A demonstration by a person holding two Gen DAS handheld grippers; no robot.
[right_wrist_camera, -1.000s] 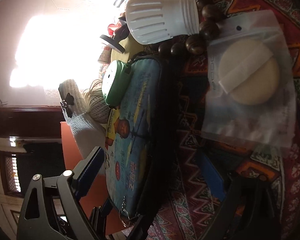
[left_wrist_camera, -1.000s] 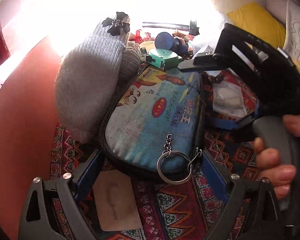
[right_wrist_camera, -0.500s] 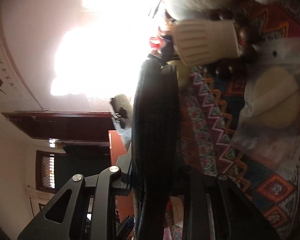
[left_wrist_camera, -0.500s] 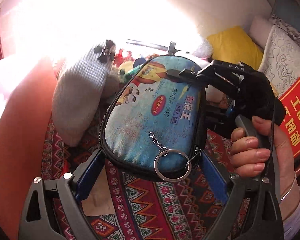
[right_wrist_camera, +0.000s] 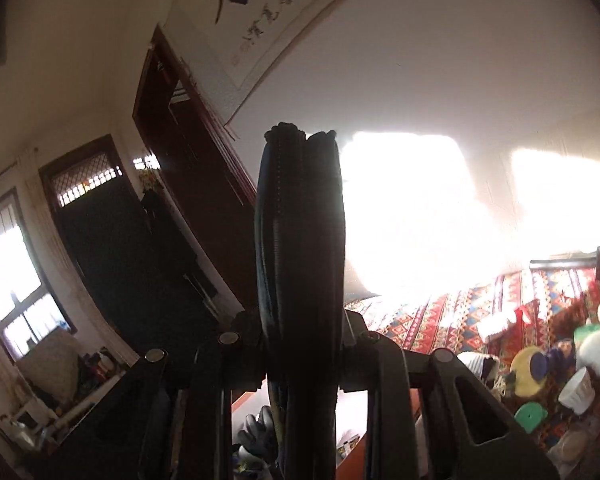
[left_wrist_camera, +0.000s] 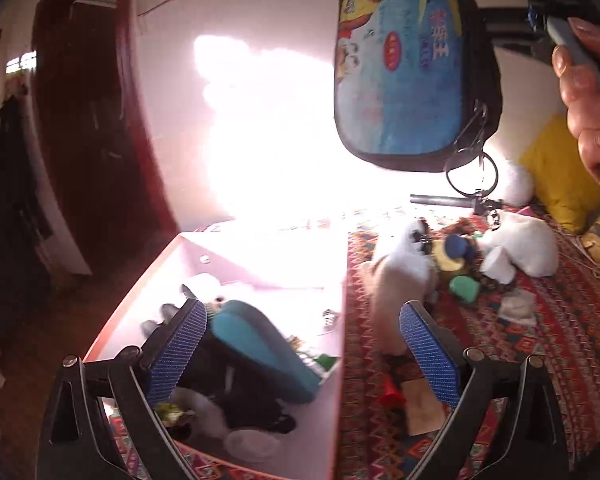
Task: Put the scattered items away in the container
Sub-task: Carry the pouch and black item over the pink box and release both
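Note:
My right gripper (right_wrist_camera: 300, 360) is shut on a blue cartoon zip pouch (right_wrist_camera: 300, 240), seen edge-on. In the left wrist view the pouch (left_wrist_camera: 404, 64) hangs high in the air with its key ring (left_wrist_camera: 472, 168) dangling. My left gripper (left_wrist_camera: 300, 344) is open and empty, over the right edge of the pink container (left_wrist_camera: 260, 272). The container holds a teal case (left_wrist_camera: 260, 344) and other items. A grey knit sock (left_wrist_camera: 396, 280), a green tape measure (left_wrist_camera: 464, 288) and a white plastic cap (left_wrist_camera: 498, 268) lie on the patterned cloth (left_wrist_camera: 540, 340).
A white plush toy (left_wrist_camera: 528, 240), a yellow cushion (left_wrist_camera: 560, 176), a small card (left_wrist_camera: 420, 404) and a red bit (left_wrist_camera: 388, 392) lie on the cloth. The right wrist view shows the tape measure (right_wrist_camera: 530, 416), the white cap (right_wrist_camera: 576, 392) and a dark doorway (right_wrist_camera: 112, 248).
The right gripper closed on the pouch and lifted it high off the cloth. The left gripper let the pouch go and swung left over the container edge.

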